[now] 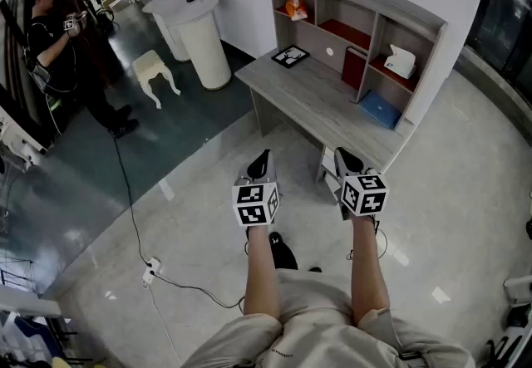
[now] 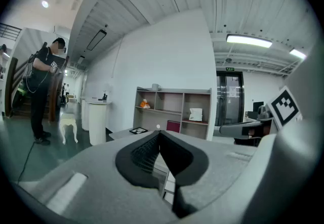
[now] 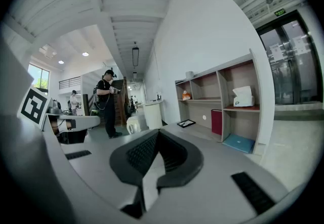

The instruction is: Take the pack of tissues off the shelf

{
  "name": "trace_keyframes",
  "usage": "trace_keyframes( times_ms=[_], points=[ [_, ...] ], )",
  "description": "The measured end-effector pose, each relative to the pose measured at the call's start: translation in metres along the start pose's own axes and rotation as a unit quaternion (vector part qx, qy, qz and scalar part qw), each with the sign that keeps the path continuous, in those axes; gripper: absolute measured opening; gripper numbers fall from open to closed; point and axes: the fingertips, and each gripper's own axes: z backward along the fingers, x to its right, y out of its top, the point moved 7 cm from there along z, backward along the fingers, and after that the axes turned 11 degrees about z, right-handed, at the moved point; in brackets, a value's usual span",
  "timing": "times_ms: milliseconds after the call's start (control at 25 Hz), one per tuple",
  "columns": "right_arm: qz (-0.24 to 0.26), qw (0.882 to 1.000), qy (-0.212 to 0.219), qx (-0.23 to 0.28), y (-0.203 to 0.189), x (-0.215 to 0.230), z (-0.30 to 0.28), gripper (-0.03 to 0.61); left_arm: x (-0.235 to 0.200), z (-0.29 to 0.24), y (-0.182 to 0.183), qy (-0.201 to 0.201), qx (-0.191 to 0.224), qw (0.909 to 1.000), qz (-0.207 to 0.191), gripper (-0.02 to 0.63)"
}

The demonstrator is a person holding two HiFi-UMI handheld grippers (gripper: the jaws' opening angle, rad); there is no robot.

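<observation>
Both closed and empty, left tongs (image 1: 261, 163) and right tongs (image 1: 348, 161) hang short of the worktop (image 1: 303, 100). On the shelf (image 1: 391, 3), the tissues (image 1: 401, 61) sit in the right cubby, red box (image 1: 354, 67) beside, blue book (image 1: 380, 108) below.

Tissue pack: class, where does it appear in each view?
Head view: tissue pack upper right, in the right compartment.
Left gripper view: tissue pack just right of centre.
Right gripper view: tissue pack right of centre, mid-height.
Shared landmark: red box to its left.
</observation>
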Motion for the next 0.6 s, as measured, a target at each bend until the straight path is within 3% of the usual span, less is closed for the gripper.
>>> trace_keyframes(
  times_ms=[600],
  points=[
    [-0.041,0.999,-0.017,0.0,-0.008,0.014,-0.062,0.015,-0.013,-0.074,0.004,-0.037,-0.029,0.9988,-0.013,0.009]
  ],
)
